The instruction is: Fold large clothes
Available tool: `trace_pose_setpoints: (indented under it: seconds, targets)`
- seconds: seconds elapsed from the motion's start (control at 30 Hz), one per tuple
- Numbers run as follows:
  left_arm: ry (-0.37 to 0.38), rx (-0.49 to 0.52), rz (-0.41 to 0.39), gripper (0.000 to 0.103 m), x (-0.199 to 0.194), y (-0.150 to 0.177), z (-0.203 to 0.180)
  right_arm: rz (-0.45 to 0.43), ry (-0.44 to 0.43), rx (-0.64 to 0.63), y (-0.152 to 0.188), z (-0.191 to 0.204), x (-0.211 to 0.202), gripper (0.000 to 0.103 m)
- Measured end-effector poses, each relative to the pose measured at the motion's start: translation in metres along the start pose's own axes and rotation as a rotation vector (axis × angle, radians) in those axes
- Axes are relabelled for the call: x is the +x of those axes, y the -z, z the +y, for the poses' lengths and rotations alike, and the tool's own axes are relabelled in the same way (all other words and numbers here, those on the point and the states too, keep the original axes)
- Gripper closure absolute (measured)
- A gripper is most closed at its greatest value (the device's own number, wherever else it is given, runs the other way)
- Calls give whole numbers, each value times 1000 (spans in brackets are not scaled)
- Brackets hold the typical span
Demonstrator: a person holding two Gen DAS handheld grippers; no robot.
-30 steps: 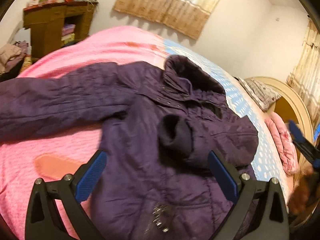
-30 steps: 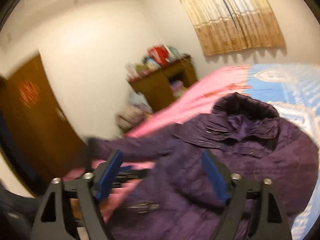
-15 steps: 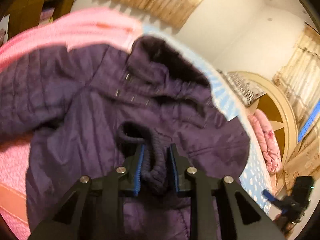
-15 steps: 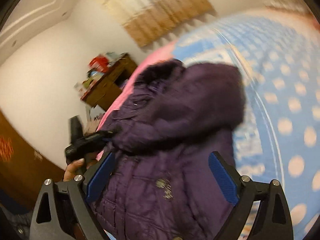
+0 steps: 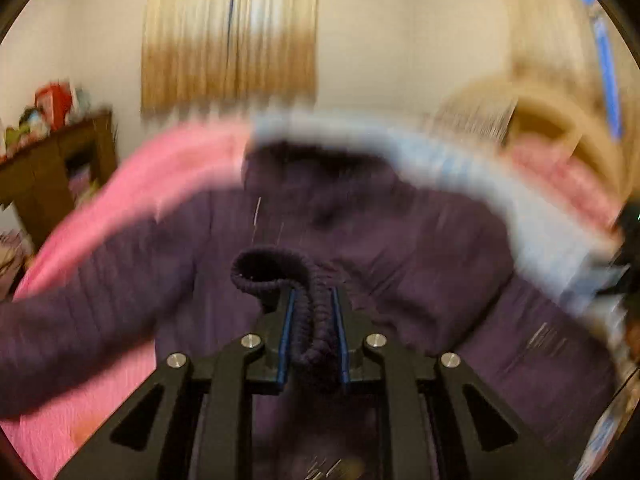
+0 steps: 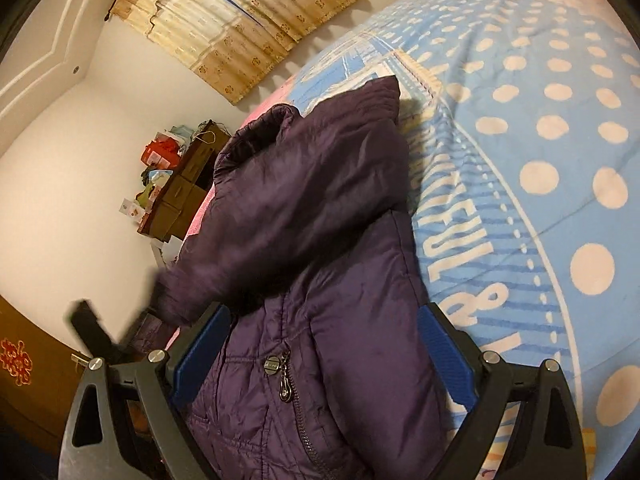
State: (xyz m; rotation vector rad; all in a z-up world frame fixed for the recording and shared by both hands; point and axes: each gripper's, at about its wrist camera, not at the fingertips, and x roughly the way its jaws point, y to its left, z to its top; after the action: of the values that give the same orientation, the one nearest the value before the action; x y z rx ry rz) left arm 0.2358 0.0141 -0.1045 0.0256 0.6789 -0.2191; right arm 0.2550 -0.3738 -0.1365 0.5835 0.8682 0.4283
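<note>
A dark purple padded jacket (image 5: 420, 240) lies spread on the bed, collar away from me. One sleeve is folded across its chest, and my left gripper (image 5: 312, 300) is shut on that sleeve's ribbed knit cuff (image 5: 272, 268), which stands up between the blue pads. In the right wrist view the jacket (image 6: 320, 200) fills the centre, with its zipper pull (image 6: 285, 384) low down. My right gripper (image 6: 324, 332) hangs open just over the jacket's front, its pads apart and gripping nothing. The left gripper (image 6: 88, 324) shows as a blurred black shape at the left.
The bed has a pink cover (image 5: 168, 168) on one side and a blue dotted cover (image 6: 540, 160) on the other. A brown cabinet (image 6: 180, 196) with clutter stands by the wall, a curved headboard (image 5: 560, 120) lies to the right, and a brown door (image 6: 24, 360) is at the lower left.
My left gripper went from wide open to shut on the sleeve cuff and rolled. My right gripper swung down over the jacket's front and stayed open.
</note>
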Motion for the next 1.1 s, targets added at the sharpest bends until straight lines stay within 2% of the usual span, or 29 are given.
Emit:
trace_pose_setpoints:
  seconds: [0.13, 0.17, 0.23, 0.27, 0.3, 0.37, 0.4, 0.47, 0.53, 0.6, 0.63, 0.67, 0.77, 0.83, 0.9, 1.0, 1.07, 1.1]
  targets:
    - [22, -63, 9, 77, -12, 3, 13, 3, 59, -72, -15, 15, 3, 8]
    - [3, -63, -5, 73, -19, -1, 13, 8, 73, -88, -20, 20, 6, 8]
    - [-11, -75, -78, 73, -36, -10, 11, 9, 96, -147, -35, 37, 15, 8]
    - [-10, -81, -111, 67, -41, -16, 10, 0, 114, -176, -41, 45, 21, 8]
    - [-12, -96, -144, 52, -48, -23, 10, -13, 131, -207, -48, 54, 26, 8]
    - [-28, -120, -187, 32, -46, -33, 8, -37, 155, -256, -62, 69, 43, 8]
    - [-43, -119, -182, 31, -39, -37, 6, -37, 161, -259, -68, 73, 53, 8]
    - [-66, -98, -118, 32, -9, -40, -1, 9, 173, -283, -78, 79, 84, 8]
    - [-133, -95, -40, 32, 15, -32, -1, 67, 213, -313, -79, 78, 111, 8]
    - [-178, -120, 53, 30, 36, -21, 5, 147, 303, -347, -73, 70, 139, 8]
    - [-174, -150, 83, 29, 42, -14, 9, 203, 348, -370, -67, 64, 153, 8]
    - [-172, -167, 104, 27, 45, -9, 11, 215, 366, -385, -62, 59, 158, 8]
    - [-167, -189, 130, 22, 44, 0, 9, 189, 395, -477, -45, 56, 155, 8]
    - [-169, -181, 128, 21, 44, 3, 7, 176, 380, -487, -42, 50, 151, 8]
    - [-175, -187, 139, 14, 46, 5, 7, 163, 375, -502, -40, 49, 150, 8]
    - [-178, -197, 156, 9, 49, 6, 10, 160, 394, -503, -40, 56, 146, 8]
    - [-182, -214, 155, 8, 49, 6, 12, 120, 412, -461, -46, 65, 133, 8]
    - [-186, -217, 150, 8, 48, 6, 12, 88, 394, -434, -47, 72, 124, 8]
